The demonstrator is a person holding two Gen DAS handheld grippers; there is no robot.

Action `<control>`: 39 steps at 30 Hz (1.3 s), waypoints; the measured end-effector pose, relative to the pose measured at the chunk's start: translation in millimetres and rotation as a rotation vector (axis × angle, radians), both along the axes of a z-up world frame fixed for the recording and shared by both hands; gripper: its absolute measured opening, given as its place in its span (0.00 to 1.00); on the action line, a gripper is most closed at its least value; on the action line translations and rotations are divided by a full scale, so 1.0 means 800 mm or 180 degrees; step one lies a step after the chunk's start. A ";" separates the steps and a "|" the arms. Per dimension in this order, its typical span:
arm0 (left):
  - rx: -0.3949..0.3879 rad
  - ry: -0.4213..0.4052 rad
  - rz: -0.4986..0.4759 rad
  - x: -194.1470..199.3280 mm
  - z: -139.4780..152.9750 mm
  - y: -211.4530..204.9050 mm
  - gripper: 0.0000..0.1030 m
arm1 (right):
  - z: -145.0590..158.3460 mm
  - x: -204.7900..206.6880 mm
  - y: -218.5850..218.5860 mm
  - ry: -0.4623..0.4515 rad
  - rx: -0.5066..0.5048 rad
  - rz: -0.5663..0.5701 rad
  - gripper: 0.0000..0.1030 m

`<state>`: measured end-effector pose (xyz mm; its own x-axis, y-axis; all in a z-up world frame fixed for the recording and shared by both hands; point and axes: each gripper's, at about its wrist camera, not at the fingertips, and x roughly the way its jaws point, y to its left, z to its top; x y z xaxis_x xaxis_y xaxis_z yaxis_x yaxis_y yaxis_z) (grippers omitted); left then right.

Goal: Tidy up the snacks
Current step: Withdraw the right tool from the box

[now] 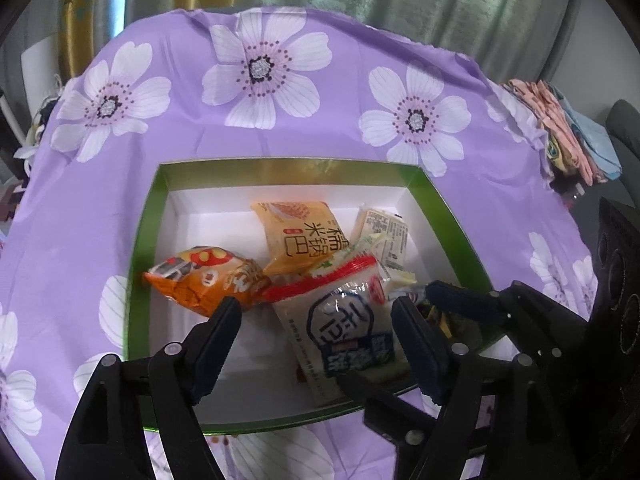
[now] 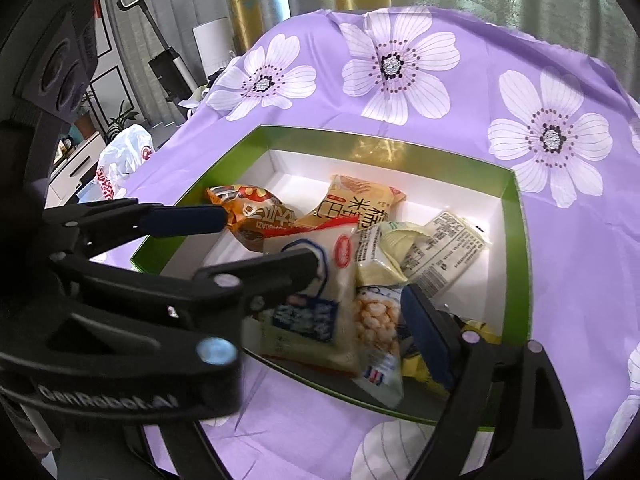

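A green box with a white inside [image 1: 436,204] [image 2: 516,216] lies on the purple flowered cloth. In it lie an orange snack bag [image 1: 204,276] [image 2: 248,212], a yellow rice-cracker pack [image 1: 298,236] [image 2: 360,200], a white pack with a red edge and blue print [image 1: 344,320] [image 2: 316,304], pale yellow packs [image 1: 384,232] [image 2: 444,248] and a popcorn-print pack [image 2: 380,328]. My left gripper [image 1: 316,316] is open, its fingers astride the white pack. My right gripper [image 2: 360,276] is open over the packs at the box's near corner; it also shows in the left wrist view [image 1: 460,300].
The purple cloth [image 1: 280,128] [image 2: 560,240] covers the table. Folded cloths [image 1: 560,128] lie at its right edge. Curtains hang behind. A white plastic bag [image 2: 124,152], a vacuum cleaner [image 2: 160,52] and shelving stand to the left.
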<state>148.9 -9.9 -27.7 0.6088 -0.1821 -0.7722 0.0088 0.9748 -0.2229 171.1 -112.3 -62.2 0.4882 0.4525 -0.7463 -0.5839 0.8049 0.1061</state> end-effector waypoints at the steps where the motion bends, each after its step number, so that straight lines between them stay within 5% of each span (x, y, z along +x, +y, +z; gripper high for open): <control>1: 0.0010 -0.0005 0.0007 -0.001 0.001 0.001 0.75 | 0.001 -0.001 0.000 -0.0007 0.0001 -0.0003 0.83; 19: 0.0192 -0.0067 0.0185 -0.015 0.014 0.022 0.90 | 0.015 -0.006 -0.003 -0.0124 -0.0086 -0.0121 0.96; 39: 0.0515 -0.0053 0.0395 -0.034 0.025 0.038 0.90 | 0.031 -0.012 -0.013 -0.0207 -0.0147 -0.0290 0.99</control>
<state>121.7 20.6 -8.0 0.6316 0.0206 -0.7750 -0.1111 0.9917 -0.0642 161.6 -122.5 -37.3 0.5739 0.3698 -0.7307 -0.5125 0.8581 0.0318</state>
